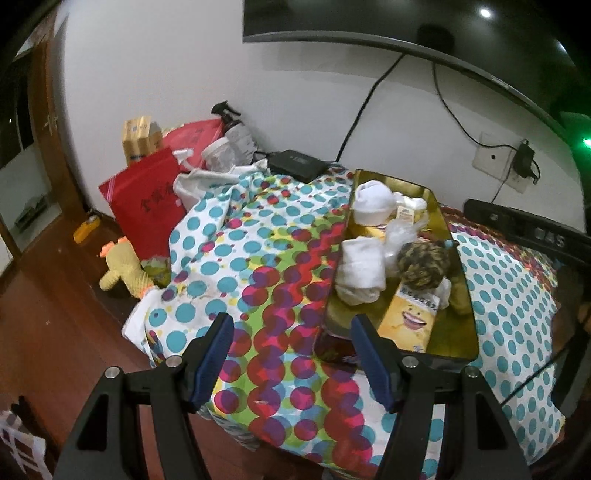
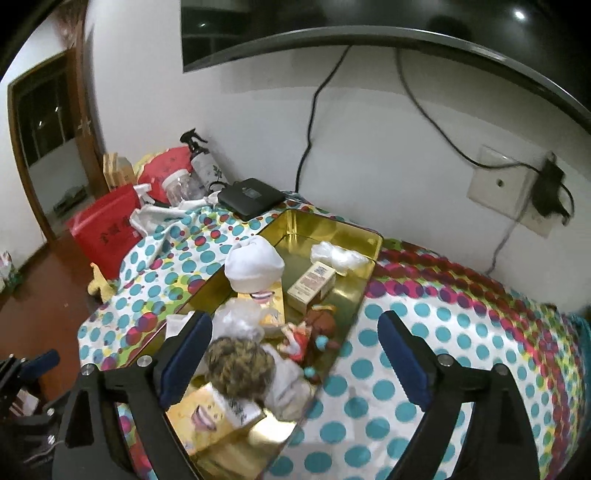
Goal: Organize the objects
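Note:
An open gold tin [image 1: 463,280] [image 2: 306,229] lies on the polka-dot cloth [image 1: 266,258]. It holds white rolled socks [image 1: 360,273] [image 2: 253,266], a fuzzy brown-yellow ball [image 1: 423,266] [image 2: 240,369], a yellow box with a smiling mouth [image 1: 408,321] [image 2: 207,413], a small cream box [image 2: 312,282], a little doll [image 2: 317,328] and crumpled plastic [image 2: 340,258]. My left gripper [image 1: 291,354] hangs open over the cloth, left of the tin's near corner, with nothing between its pads. My right gripper [image 2: 295,350] stands wide open above the tin's near end; the fuzzy ball lies below its left finger, untouched.
At the far left stand a red bag [image 1: 147,206], a carton, a jar and a spray bottle [image 1: 232,122]. A black box [image 1: 295,164] sits behind the tin. A yellow plush toy [image 1: 122,273] lies on the wood floor. Cables hang from the wall screen [image 2: 332,22].

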`<state>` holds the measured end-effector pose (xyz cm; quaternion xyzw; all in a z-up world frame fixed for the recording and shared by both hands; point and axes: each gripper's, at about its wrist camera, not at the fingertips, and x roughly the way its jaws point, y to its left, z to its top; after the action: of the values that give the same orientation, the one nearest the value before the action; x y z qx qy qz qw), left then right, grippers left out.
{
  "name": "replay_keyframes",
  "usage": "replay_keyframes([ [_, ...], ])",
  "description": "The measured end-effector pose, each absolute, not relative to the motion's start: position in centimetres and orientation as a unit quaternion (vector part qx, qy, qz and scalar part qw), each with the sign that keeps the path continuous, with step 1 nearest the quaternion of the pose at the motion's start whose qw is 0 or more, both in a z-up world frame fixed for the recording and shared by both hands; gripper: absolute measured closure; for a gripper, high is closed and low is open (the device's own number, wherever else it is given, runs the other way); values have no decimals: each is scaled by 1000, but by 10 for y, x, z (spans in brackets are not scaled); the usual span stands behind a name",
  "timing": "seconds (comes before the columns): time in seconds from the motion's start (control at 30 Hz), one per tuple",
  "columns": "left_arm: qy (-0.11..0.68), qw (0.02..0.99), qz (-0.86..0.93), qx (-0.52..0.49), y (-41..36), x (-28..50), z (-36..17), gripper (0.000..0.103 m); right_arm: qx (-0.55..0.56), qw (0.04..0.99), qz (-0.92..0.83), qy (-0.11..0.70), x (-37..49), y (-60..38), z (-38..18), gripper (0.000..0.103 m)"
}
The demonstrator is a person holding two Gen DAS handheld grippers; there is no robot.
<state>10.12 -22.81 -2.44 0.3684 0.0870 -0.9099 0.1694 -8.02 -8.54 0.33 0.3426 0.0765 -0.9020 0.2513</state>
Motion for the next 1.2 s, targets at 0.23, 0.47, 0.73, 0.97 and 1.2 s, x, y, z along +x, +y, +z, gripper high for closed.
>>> replay_keyframes([
  [0.23, 64, 142, -915, 372, -192, 94, -8, 27, 349, 210, -913, 27, -64, -24, 19, 6],
  [0.47, 52, 102, -917, 381, -152, 82, 2, 22, 361, 160, -919, 8, -44, 43, 21, 3],
  [0.73, 36, 74, -912, 401, -115, 75, 7, 22, 372, 128, -919, -15, -19, 100, 13, 3],
  [0.97, 28, 62, -907, 415, -96, 76, 11, 22, 380, 112, -918, -24, -3, 123, 2, 3],
  [1.2, 23, 70, -900, 431, -90, 78, 12, 22, 395, 106, -912, -37, 3, 134, -9, 3],
])
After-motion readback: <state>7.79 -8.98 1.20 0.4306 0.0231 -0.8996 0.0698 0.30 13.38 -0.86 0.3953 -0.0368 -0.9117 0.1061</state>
